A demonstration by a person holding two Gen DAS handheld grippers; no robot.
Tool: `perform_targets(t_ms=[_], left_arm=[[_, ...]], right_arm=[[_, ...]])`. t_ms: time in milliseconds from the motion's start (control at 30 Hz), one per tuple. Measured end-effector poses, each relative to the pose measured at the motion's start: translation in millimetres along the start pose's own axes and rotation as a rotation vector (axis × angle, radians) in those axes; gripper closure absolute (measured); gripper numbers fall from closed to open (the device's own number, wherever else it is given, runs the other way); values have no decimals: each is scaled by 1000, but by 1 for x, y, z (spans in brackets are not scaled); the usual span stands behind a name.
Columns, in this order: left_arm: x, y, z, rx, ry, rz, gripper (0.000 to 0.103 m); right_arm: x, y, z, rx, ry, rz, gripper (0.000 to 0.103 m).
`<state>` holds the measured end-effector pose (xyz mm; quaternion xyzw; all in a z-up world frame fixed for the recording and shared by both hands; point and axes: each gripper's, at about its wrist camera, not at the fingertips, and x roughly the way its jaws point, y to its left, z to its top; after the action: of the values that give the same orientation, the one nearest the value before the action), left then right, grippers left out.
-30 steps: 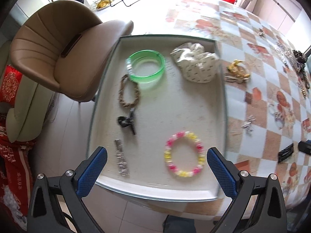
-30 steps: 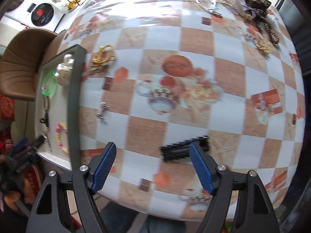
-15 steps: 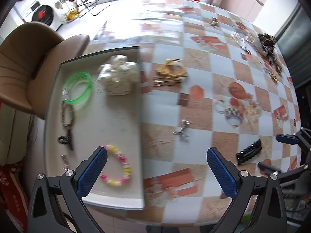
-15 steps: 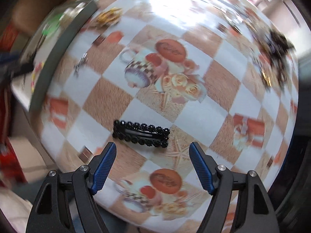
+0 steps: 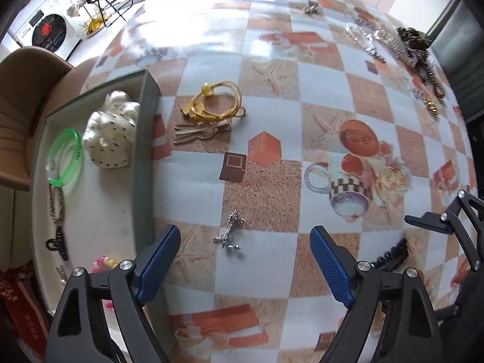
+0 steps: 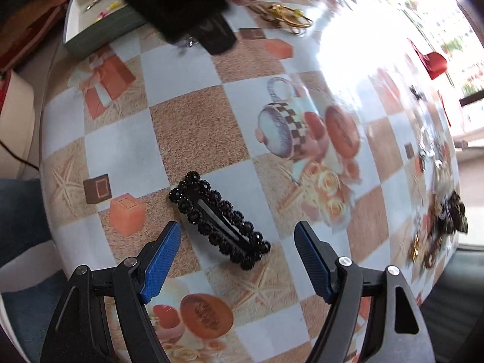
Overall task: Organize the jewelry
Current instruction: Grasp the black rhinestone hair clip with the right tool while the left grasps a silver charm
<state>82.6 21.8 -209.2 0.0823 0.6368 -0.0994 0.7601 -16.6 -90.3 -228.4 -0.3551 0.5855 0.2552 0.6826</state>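
Left wrist view: tray (image 5: 144, 163) already holds the green bangle (image 5: 65, 158), white scrunchie (image 5: 110, 133), a braided bracelet and a dark clip, but the silver charm (image 5: 231, 233), gold pieces (image 5: 211, 106) and far-edge pile (image 5: 417, 48) are still on the tablecloth, so you're partway. Both grippers are spread wide and empty: your left gripper (image 5: 245, 267) frames the charm, your right gripper (image 6: 237, 261) straddles the black beaded hair clip (image 6: 219, 219). Beaded bracelet is mostly hidden behind your left finger, and the far pile is too blurred to itemize.

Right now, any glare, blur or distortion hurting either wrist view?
Left wrist: window glare washes out the far tablecloth; fisheye bends the tray; silver charm sharp. Right wrist: black hair clip crisp, jewelry pile smeared at the rim, glare upper right.
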Motion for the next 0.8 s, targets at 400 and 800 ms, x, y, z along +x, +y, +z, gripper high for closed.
perform_targets(t_ms=[400, 800], left_arm=[[35, 10, -2, -63, 69, -26, 15], [22, 5, 3, -37, 59, -78, 91]], right_arm=[[4, -15, 6, 21, -24, 120, 46], [-7, -26, -6, 226, 29, 186, 57]])
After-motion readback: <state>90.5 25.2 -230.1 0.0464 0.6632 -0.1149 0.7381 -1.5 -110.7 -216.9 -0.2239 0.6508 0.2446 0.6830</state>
